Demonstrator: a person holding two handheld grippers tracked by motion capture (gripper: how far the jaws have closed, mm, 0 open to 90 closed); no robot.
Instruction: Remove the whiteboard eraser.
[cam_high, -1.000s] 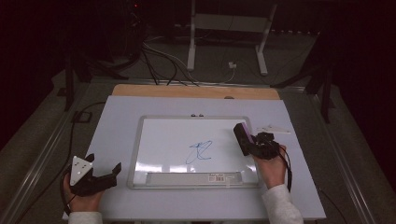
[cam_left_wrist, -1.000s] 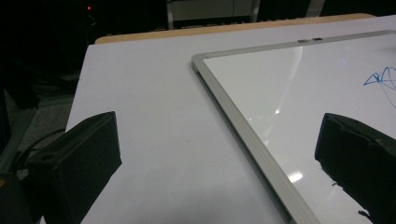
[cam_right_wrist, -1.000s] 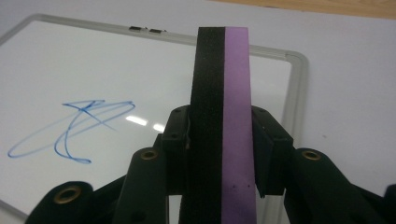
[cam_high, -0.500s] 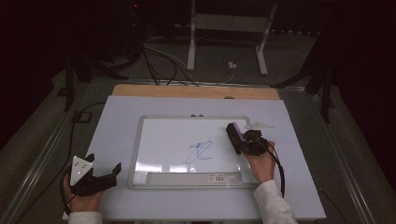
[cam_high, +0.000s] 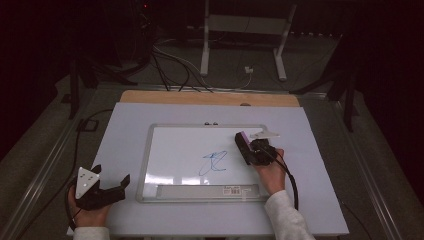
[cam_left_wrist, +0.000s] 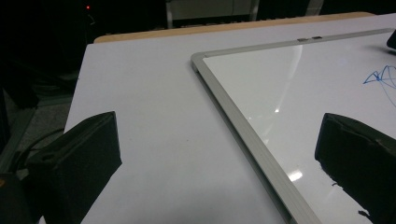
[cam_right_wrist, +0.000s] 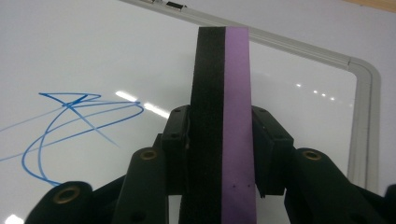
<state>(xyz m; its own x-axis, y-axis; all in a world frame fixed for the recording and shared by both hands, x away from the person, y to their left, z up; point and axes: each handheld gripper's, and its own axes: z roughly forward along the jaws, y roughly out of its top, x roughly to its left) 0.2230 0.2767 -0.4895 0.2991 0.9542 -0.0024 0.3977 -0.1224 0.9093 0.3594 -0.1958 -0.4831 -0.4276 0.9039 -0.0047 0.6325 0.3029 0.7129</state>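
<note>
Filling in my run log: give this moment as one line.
right gripper: shut on eraser | over whiteboard, beside blue scribble | left gripper: open, idle

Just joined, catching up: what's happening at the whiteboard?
A person works with a hand-held gripper in each hand. The right gripper is clamped on an eraser, black on one side and purple on the other, held over the whiteboard to the right of a blue scribble. The scribble is not yet wiped. The left gripper sits open on the table, left of the board.
</note>
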